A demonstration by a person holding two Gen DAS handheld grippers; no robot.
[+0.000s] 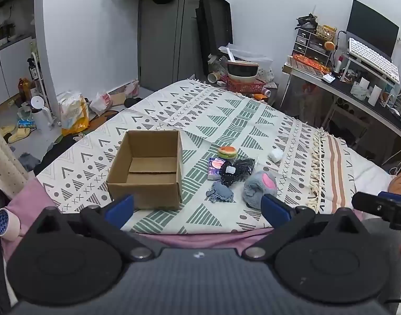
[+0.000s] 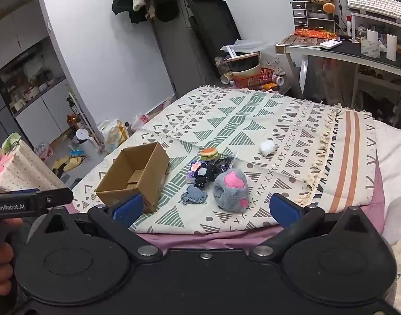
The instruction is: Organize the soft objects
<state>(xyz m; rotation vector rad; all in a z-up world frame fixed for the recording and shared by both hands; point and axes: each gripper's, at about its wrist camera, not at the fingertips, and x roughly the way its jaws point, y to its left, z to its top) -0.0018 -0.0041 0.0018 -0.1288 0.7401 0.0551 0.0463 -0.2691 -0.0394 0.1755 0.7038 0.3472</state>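
Left gripper is held wide open w/ nothing between its blue pads; same for right gripper, spread wide, empty. Both are kept above the near edge of the patterned blanket, nothing touched. "GenRobot.AI" can be read on the left tool's side in the right wrist view. Cardboard box is seen open, upright, nothing visible inside. Just right of it, soft items are clustered: grey paw plush, blue knit piece, black dotted fabric, burger toy. White soft lump lies apart, farther right.
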